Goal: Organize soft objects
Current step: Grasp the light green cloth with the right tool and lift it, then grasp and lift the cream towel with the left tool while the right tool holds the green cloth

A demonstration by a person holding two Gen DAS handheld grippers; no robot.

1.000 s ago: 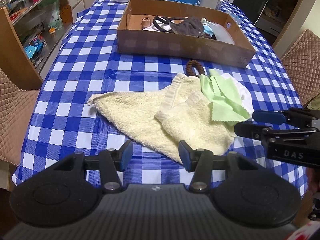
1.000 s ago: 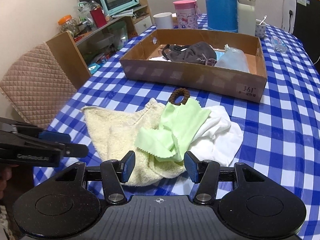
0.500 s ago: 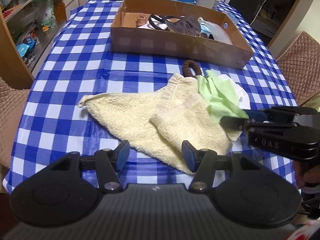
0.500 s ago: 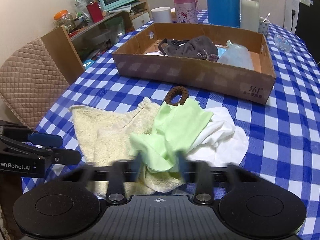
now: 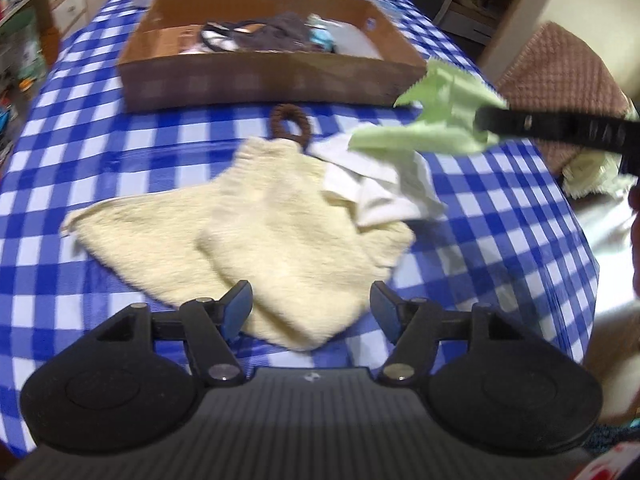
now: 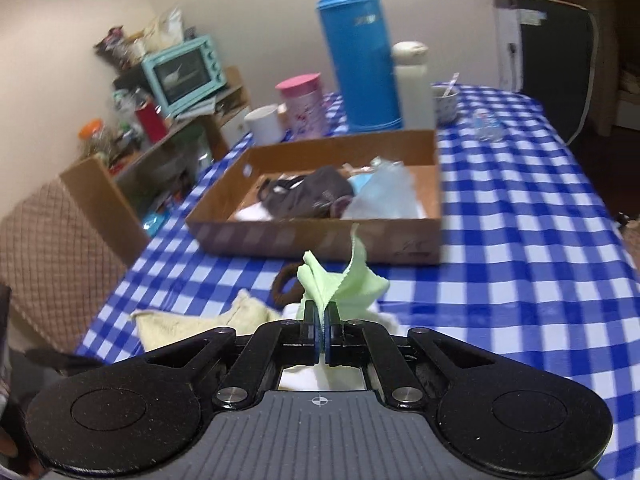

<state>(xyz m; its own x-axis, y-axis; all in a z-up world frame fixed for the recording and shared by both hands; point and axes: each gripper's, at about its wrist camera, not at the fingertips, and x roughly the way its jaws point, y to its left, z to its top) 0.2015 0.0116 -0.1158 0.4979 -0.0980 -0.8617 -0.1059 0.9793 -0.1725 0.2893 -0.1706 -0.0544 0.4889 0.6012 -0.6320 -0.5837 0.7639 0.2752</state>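
The right gripper (image 6: 322,330) is clenched on the green cloth (image 6: 340,284), which hangs clear above the table (image 6: 520,264), its folds standing up past the fingers. In the left wrist view the cloth (image 5: 436,120) is held up at the right, in front of the near right corner of the cardboard box (image 5: 272,76). The left gripper (image 5: 310,310) is released, its fingers spread wide over the near edge of the cream towel (image 5: 256,236).

The towel lies crumpled on the checked cloth, with a white cloth (image 5: 380,188) lapping its right side and a brown hair tie (image 5: 290,126) touching its far edge. The box stands just beyond, holding a dark garment (image 6: 308,196) and a pale blue bag (image 6: 380,196). Behind the box stand a blue flask (image 6: 358,52), a white bottle (image 6: 412,84), a pink cup (image 6: 302,104) and a white mug (image 6: 264,122).

To the right of the box the table is bare check. Quilted chairs (image 5: 560,88) flank both sides.
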